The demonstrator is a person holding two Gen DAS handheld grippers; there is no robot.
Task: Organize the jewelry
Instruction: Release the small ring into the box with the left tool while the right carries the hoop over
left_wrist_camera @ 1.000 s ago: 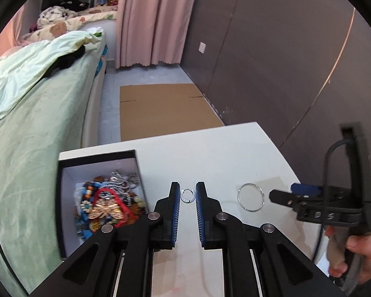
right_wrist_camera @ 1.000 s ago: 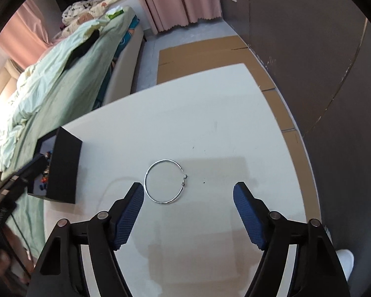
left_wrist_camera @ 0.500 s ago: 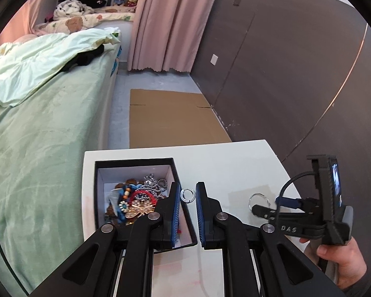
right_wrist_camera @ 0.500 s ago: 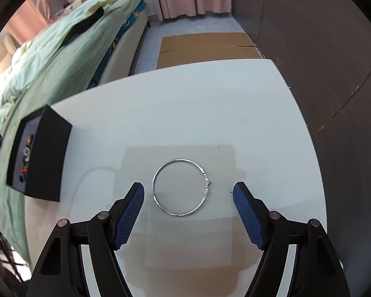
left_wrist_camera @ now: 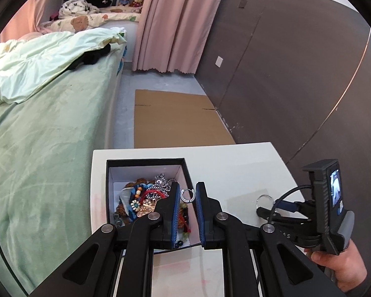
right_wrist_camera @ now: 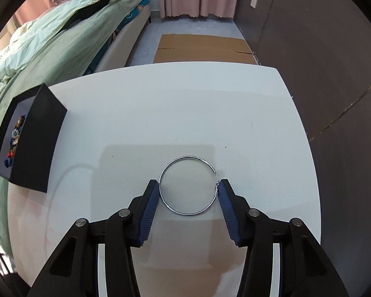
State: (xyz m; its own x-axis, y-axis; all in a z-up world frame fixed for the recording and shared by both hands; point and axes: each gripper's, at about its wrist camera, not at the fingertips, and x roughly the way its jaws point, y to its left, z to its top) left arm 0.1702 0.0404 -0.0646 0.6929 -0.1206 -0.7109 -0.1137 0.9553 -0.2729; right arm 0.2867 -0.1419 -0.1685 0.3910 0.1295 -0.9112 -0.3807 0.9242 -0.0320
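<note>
My left gripper is shut on a small silver ring and holds it above the right wall of the black jewelry box. The box has a white lining and holds a heap of beads, chains and charms. On the white table lies a large silver hoop between the blue pads of my right gripper. Its jaws are closing, and the pads touch the hoop's left side and its clasp on the right. The left wrist view shows the right gripper in a person's hand at the table's right.
The jewelry box stands at the table's left edge beside a green bed. Flat cardboard lies on the floor beyond the table. A dark wall runs along the right. A pink curtain hangs behind.
The left gripper carried the small ring leftward from over the bare table to over the box. The right gripper came down over the hoop and its jaws narrowed onto it.
</note>
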